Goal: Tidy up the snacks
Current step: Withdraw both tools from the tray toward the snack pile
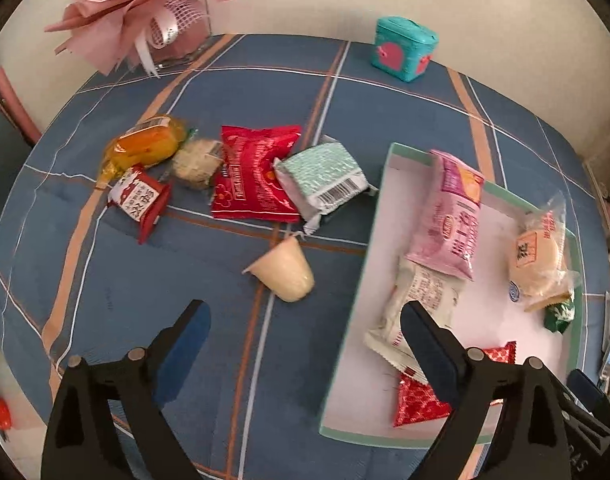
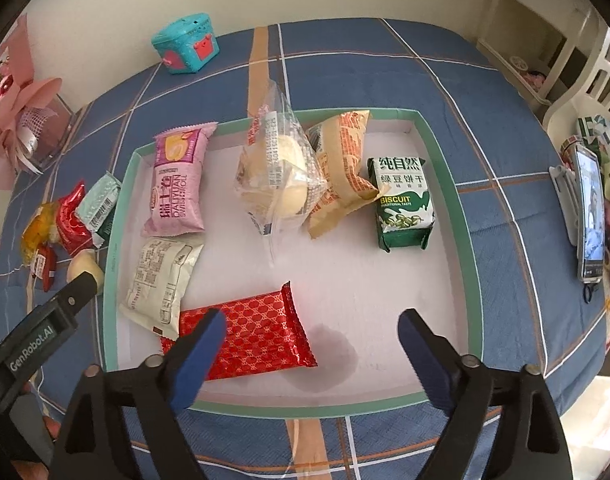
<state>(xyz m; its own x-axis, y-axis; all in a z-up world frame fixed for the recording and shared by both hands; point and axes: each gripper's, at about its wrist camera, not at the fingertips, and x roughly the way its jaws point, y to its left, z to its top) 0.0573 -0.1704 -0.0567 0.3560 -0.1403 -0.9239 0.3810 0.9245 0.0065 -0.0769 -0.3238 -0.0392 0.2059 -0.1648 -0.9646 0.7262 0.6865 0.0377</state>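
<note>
Right gripper (image 2: 311,344), jaws apart and empty, hangs over the tray (image 2: 445,168); we see the red packet (image 2: 261,332) below its left finger. Left gripper (image 1: 305,332), also spread, holds nothing; the pudding cup (image 1: 283,274) lies just ahead.

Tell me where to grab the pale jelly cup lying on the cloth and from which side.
Grip the jelly cup across its tapered side wall, near the middle, coming from above. It lies tipped on its side, apart from the other snacks, so the left gripper, open and empty, can probably straddle it; the lid flange looks too thin to hold.
</note>
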